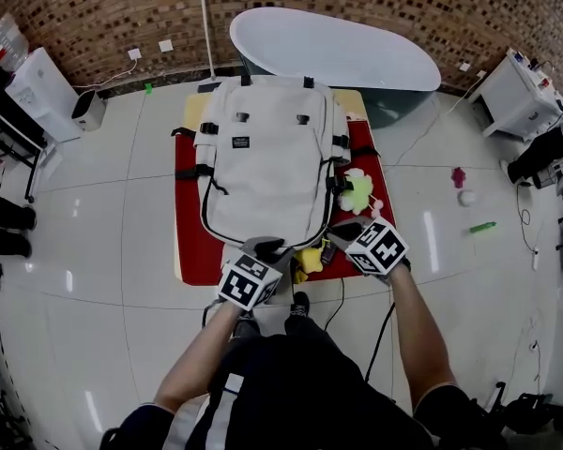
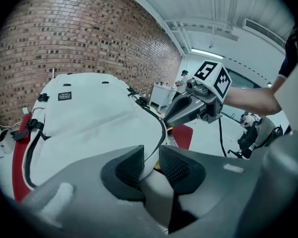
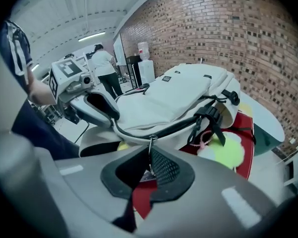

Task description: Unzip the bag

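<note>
Right gripper [image 3: 150,166]: jaws clenched on the metal zipper pull [image 3: 150,152], which hangs from the dark zip line [image 3: 179,124] at the bag's near right corner. Left gripper [image 2: 151,166]: jaws pinched on a fold of white fabric at the bag's near edge, just left of the pull. The bag [image 1: 263,167], a white backpack, is laid flat, front up, on a red mat [image 1: 190,242] over a pale tabletop [image 1: 179,251], with its near end at the grippers. The zip line looks shut along the stretch in view. The step in hand is judged to be the grasp before the draw, with unzipping not yet begun. The next move is judged to call for the pull to be drawn along the zip line and round the corner, with the fabric held taut against it by the left jaws so that the slider is not jammed. Counted: one bag, one pull gripped, two grippers, one mat. Against the bag's right side, one yellow-green and white plush toy [image 1: 357,191]. At its near edge, one small yellow item [image 1: 309,259], not identified. Beyond its far end, one bathtub [image 1: 338,50]. Well to its right, three small items [image 1: 466,197], too small to name.
</note>
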A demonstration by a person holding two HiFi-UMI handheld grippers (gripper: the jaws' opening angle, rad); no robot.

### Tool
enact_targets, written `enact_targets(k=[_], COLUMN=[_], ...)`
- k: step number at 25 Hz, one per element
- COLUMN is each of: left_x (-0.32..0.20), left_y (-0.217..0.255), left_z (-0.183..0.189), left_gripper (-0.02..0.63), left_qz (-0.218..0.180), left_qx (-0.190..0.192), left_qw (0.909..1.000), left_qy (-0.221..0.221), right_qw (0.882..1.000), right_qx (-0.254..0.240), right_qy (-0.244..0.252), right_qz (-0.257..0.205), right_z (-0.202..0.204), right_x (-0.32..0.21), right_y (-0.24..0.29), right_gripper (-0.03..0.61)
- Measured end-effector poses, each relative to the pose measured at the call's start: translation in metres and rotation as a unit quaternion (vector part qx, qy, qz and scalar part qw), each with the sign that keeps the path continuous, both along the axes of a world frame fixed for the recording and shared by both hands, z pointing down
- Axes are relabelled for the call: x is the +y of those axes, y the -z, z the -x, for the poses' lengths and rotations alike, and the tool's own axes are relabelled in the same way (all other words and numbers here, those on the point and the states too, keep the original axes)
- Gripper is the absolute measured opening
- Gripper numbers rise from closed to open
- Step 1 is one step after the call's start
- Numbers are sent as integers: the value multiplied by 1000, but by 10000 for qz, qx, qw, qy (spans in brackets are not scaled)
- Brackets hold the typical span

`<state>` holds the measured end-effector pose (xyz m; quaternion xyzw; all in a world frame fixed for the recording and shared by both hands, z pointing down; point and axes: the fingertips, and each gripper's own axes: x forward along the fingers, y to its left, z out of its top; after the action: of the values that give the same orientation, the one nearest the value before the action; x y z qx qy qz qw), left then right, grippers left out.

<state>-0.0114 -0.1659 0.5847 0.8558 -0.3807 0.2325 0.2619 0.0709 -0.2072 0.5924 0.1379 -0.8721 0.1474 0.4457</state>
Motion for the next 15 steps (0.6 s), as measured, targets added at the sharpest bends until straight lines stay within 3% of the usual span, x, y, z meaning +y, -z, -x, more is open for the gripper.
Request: enact_targets(k=[6,15], left_x=[1,2], left_y=[-3,-5], left_z=[-3,-8], left_gripper=[98,92], left_qz=[-36,-108], left_qx=[26,122], left_qw=[9999,9994], left_qy=[-122,-294], right_qw=[9993,9938], right_qx=[77,-359], right_qy=[-38,-566], right_qz=[368,888], right_z=[9,38], right_x=[30,64], right_y=[2,7], right_gripper=[26,29])
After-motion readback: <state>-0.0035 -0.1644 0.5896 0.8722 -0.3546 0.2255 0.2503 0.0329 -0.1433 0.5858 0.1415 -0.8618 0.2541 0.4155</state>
